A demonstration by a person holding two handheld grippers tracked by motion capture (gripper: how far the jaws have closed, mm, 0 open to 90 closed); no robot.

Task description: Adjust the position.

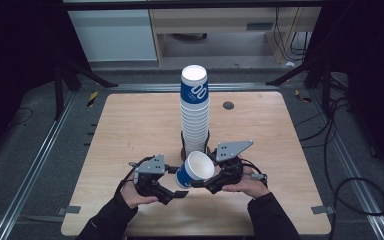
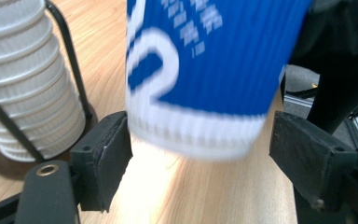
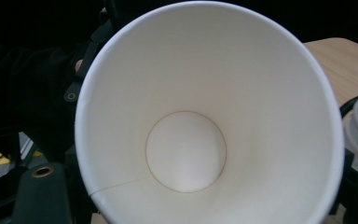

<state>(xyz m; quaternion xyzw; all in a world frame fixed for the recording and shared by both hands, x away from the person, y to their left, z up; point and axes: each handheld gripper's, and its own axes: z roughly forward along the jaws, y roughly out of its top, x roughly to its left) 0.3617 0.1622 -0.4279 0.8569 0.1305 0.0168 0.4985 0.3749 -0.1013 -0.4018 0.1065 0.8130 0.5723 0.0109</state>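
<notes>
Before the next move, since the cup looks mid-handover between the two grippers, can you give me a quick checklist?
1. Right gripper shut on the loose cup: ok.
2. Left gripper released: ok, its pads stand apart from the cup's base, nothing pressed.
3. Cup clear of the table: ok, it is held tilted above the wood.
4. Cup empty: ok, the right gripper view shows a bare white inside.
5. Cup stack upright in its wire holder: ok.
6. Cup rim undamaged: cannot tell.

A blue-and-white paper cup (image 1: 195,170) is held tilted above the wooden bench (image 1: 130,130), its white open mouth facing up and toward the person and its base pointing left. It hangs just in front of a tall upright stack of matching blue-and-white paper cups (image 1: 195,107) in a black wire holder.
</notes>
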